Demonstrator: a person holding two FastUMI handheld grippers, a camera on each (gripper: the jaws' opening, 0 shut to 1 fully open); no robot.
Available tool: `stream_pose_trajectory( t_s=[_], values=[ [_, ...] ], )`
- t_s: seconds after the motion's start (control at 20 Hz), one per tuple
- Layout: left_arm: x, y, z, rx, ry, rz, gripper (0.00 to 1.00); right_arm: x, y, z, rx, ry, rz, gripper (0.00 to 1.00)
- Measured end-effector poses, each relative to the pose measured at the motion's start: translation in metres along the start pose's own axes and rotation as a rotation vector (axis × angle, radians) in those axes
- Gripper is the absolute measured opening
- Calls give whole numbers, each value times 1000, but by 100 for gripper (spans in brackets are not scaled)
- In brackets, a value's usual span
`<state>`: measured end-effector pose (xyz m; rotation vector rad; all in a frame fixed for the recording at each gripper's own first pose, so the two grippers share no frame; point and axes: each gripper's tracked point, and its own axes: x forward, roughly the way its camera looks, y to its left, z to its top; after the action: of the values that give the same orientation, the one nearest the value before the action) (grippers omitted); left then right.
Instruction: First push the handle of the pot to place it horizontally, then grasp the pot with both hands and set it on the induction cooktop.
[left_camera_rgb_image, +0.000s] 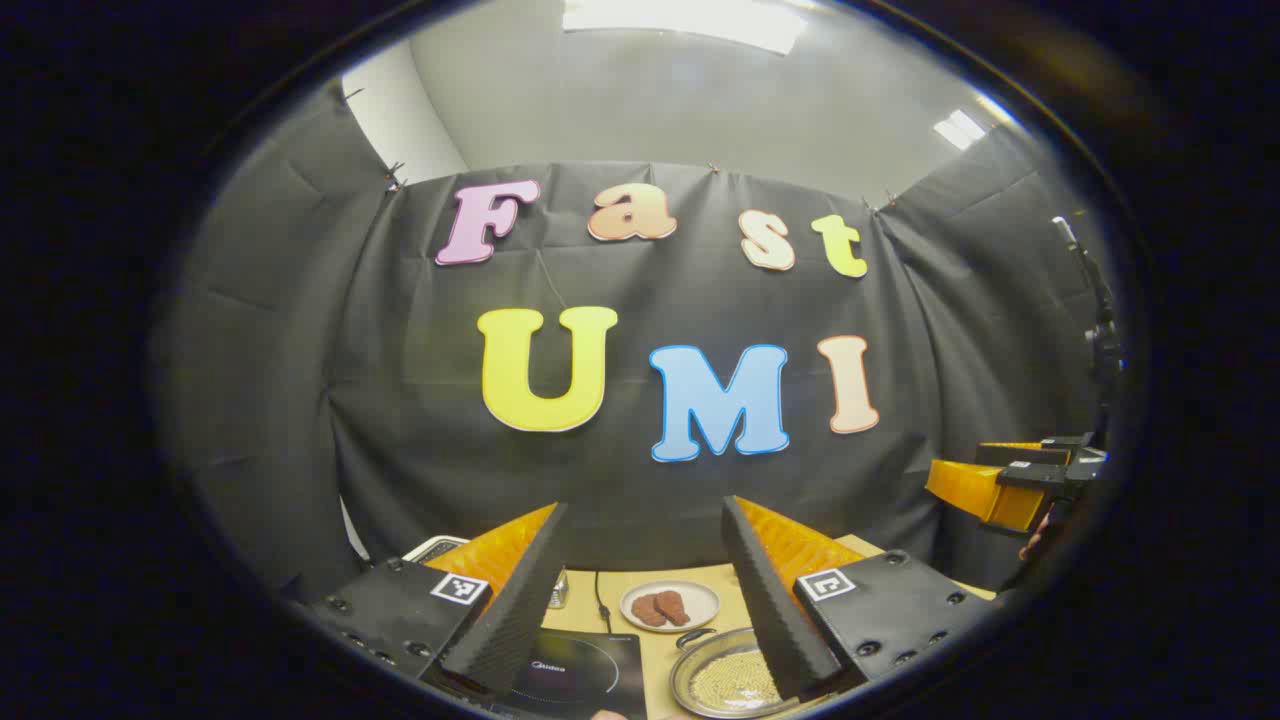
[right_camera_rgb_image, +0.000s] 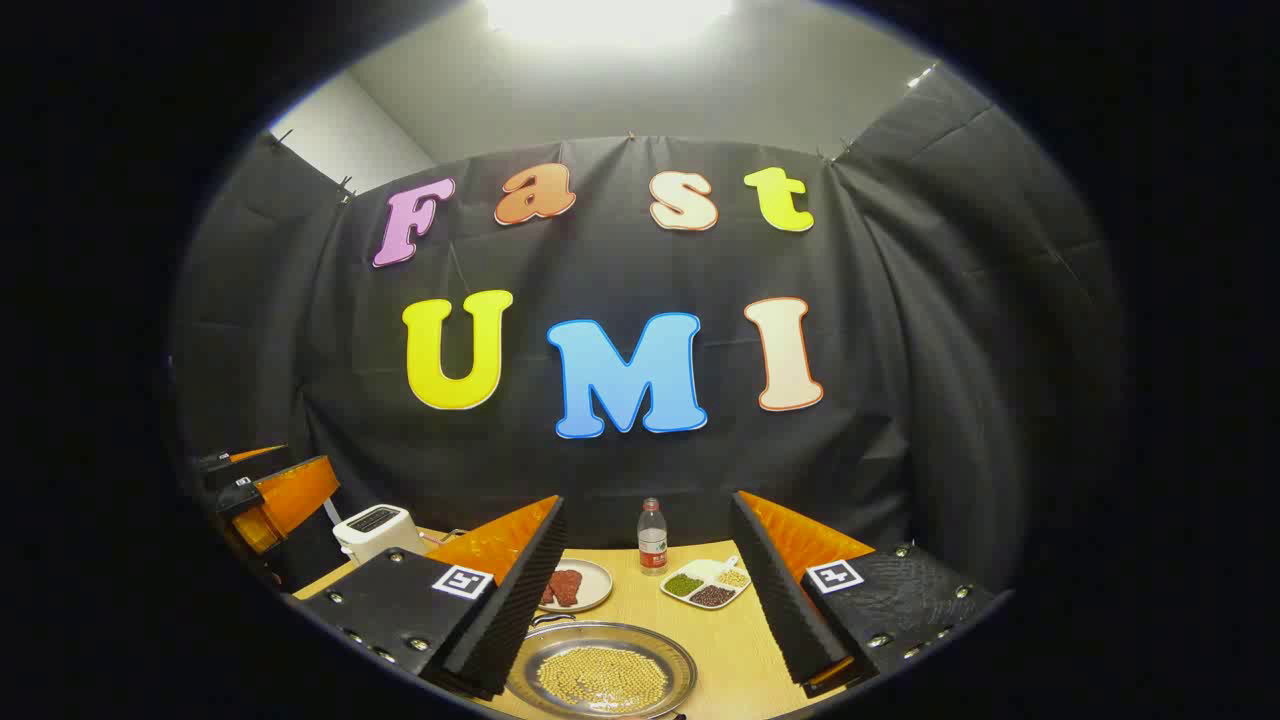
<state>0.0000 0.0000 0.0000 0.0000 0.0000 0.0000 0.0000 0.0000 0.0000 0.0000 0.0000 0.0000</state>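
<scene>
Held high, our left claw (left_camera_rgb_image: 645, 600) and right claw (right_camera_rgb_image: 645, 600) both gape wide, empty. Below: pot (right_camera_rgb_image: 601, 672) on bench (right_camera_rgb_image: 720, 640), cooktop (left_camera_rgb_image: 580, 672) beside it; plate of meat (right_camera_rgb_image: 572, 586) beyond. Step pending, we judge: descend, push handle (left_camera_rgb_image: 693, 634) level.

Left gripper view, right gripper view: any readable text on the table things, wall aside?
No text reads clearly.
induction cooktop: small pale brand mark, too small to read.
bottle: label too blurred to read.
left gripper, right gripper: square coded markers, no words.
</scene>
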Motion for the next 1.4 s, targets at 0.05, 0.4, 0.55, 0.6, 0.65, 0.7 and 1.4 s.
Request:
stream_pose_trajectory(
  t_s=[0.05,0.4,0.55,0.6,0.65,0.7,1.4],
  values=[
    [0,1,-1,1,3,-1,99,1,1,-2,-1,7,1,98],
    [6,9,-1,14,-1,12,97,6,4,-3,-10,12,3,98],
    [5,9,0,19,0,10,97,8,4,-3,-12,9,3,98],
    [7,9,-1,23,1,9,99,9,5,-3,-11,8,3,98],
    [7,10,-2,26,2,10,97,8,4,-4,-11,9,2,98],
    [6,10,-1,29,4,10,99,8,5,-4,-9,10,4,98],
    [1,6,-8,31,19,11,96,5,11,-54,-29,120,37,98]
  ],
)
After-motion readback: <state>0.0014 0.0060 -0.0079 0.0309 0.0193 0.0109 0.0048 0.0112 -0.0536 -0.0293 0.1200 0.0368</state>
